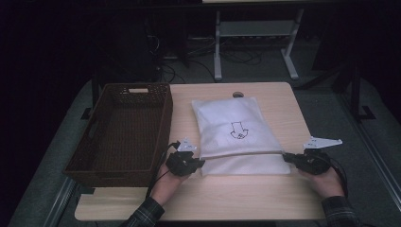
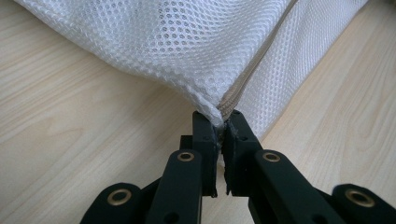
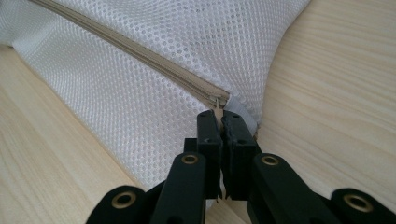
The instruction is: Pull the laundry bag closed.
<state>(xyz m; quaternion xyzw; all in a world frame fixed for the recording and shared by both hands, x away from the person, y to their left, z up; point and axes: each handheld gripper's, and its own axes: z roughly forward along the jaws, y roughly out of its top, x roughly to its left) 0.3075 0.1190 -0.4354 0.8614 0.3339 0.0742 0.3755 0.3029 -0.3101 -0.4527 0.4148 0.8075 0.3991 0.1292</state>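
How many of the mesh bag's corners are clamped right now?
2. The left gripper pinches the white mesh bag at its near-left corner; the right gripper pinches the zipper pull at the near-right corner.

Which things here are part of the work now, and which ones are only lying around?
In use:
- white mesh bag with zipper
- left gripper, shut on the bag's corner
- right gripper, shut on the zipper pull

Lying about:
- brown wicker basket, left of the bag
- small round thing at the table's far edge
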